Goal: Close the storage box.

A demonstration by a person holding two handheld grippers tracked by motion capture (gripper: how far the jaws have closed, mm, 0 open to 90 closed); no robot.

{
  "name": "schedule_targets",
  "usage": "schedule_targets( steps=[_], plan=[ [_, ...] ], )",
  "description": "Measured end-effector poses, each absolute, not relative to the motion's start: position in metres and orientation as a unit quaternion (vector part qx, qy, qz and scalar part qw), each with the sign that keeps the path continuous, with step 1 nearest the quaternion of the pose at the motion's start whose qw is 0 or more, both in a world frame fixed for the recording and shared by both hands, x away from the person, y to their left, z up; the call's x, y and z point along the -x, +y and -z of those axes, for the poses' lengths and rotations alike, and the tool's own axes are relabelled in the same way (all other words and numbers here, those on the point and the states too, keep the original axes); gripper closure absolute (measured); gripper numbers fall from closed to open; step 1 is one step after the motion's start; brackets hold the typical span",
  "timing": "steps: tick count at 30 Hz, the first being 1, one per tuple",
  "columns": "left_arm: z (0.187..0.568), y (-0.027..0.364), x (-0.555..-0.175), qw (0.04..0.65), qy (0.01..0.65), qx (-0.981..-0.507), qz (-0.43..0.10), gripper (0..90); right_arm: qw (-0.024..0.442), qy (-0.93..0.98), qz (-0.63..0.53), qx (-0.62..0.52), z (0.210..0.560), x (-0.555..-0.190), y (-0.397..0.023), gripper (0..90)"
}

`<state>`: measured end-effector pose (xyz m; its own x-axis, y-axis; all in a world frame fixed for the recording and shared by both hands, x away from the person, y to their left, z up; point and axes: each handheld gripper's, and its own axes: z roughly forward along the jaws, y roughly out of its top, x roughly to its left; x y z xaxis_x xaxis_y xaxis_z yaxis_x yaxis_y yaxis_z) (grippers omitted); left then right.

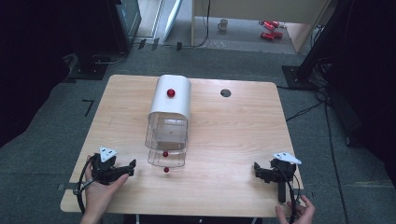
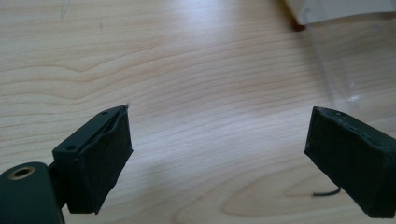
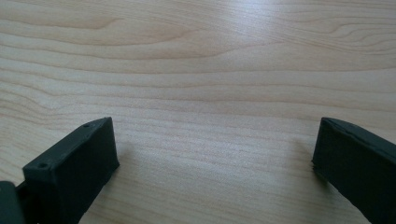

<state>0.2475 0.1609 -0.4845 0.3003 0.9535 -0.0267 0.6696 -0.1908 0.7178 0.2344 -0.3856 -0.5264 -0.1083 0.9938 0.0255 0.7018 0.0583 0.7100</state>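
Observation:
A white curved-top box (image 1: 173, 95) lies in the middle of the wooden table (image 1: 233, 140), with a clear plastic drawer (image 1: 167, 140) pulled out toward me. One red ball (image 1: 171, 93) rests on the white top. A second red ball (image 1: 165, 153) sits at the drawer's front, and a third red ball (image 1: 166, 170) lies on the table just before it. My left gripper (image 1: 130, 169) rests at the near left in a hand, pointing right toward the balls, open (image 2: 219, 135) over bare wood. My right gripper (image 1: 259, 171) lies at the near right, open (image 3: 215, 140) and holding nothing.
A dark round hole (image 1: 225, 93) is in the tabletop at the back right. The clear drawer wall (image 2: 355, 60) shows at the upper right of the left gripper view. On the floor beyond the table stand a mug (image 1: 223, 24) and red cans (image 1: 270, 28).

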Motion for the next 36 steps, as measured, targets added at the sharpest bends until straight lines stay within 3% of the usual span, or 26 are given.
schedule_targets(
  steps=[13,17,36],
  plan=[
    [0.456,0.129,-0.212,0.382,0.512,-0.739,-0.216,14.2,0.248,0.684,-0.294,-0.62,0.526,-0.234,-0.386,0.0],
    [0.452,0.113,-0.201,0.397,0.5,-0.737,-0.223,22.8,0.248,0.684,-0.294,-0.62,0.526,-0.234,-0.386,0.0],
    [0.444,0.053,-0.194,0.41,0.483,-0.74,-0.227,45.3,0.248,0.684,-0.294,-0.62,0.526,-0.234,-0.386,0.0]
  ],
)
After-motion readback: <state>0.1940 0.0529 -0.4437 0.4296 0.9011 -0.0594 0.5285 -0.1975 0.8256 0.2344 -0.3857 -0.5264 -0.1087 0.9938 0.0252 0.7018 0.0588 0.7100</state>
